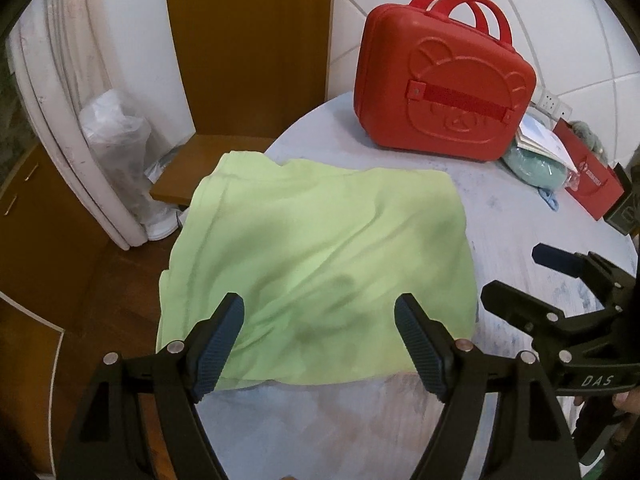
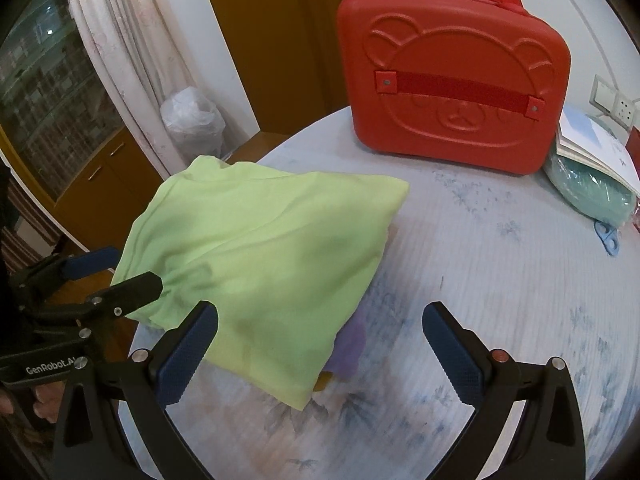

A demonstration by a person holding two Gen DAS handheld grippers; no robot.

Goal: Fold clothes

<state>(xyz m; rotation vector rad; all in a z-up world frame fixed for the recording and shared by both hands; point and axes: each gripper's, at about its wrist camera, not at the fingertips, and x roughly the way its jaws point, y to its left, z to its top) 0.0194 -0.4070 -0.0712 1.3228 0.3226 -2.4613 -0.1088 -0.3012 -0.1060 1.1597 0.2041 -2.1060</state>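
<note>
We find the light-green garment (image 1: 320, 264) lying folded into a rough rectangle on the round table (image 2: 500, 280), in front of the red bear-embossed case (image 2: 452, 80), with its left edge hanging past the table rim. The left gripper (image 1: 320, 344) hovers over the near hem, its jaws spread and empty. The right gripper (image 2: 320, 356) stands open beside the garment's right corner, also holding nothing. We judge the fabric thin, light and limp: it will sag and slide between smooth layers. We recommend pinching through all layers at the two near corners, then lifting evenly so the stacked folds do not shear apart.
</note>
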